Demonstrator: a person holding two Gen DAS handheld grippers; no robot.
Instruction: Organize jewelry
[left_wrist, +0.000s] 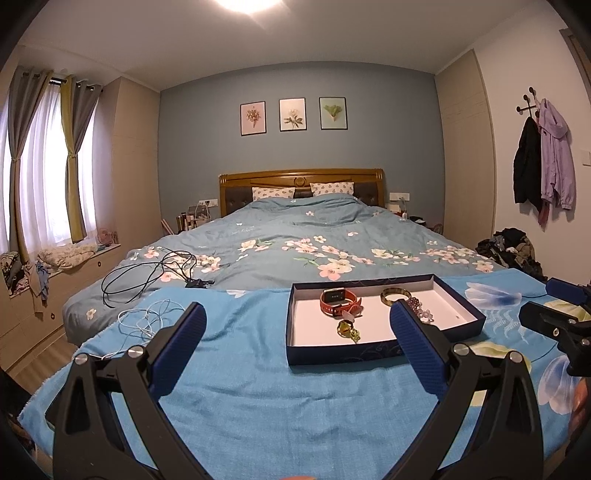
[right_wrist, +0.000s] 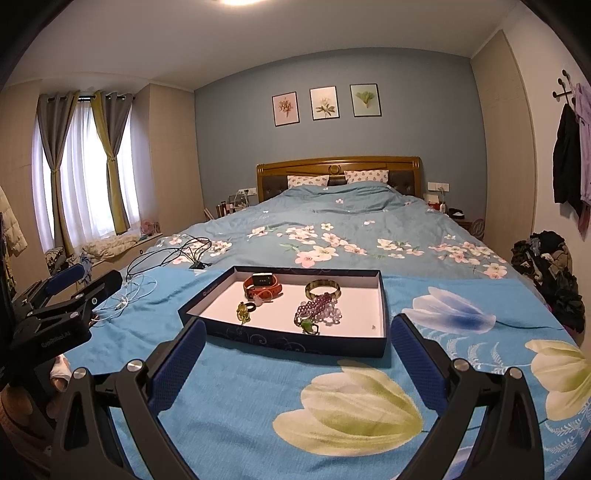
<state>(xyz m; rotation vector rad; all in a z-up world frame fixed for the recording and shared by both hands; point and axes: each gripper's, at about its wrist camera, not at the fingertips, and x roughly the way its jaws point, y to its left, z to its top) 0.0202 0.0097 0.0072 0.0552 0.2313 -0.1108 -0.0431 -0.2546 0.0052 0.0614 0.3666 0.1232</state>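
1. While both grippers hover spread wide and empty, we see jewelry in the tray (right_wrist: 382, 295): watch (right_wrist: 261, 283), bangle (right_wrist: 322, 288), beads (right_wrist: 317, 312).
2. Tray lies straight ahead of right gripper (right_wrist: 295, 363), the nearer; it sits rightward of left gripper (left_wrist: 297, 345).

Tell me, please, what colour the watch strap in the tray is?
Orange-red; the watch shows best in the right wrist view.

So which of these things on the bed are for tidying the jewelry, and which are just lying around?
For the job:
tray
red watch
green bangle
purple beads
small green ring

Just lying around:
black cables
white cord
clothes pile
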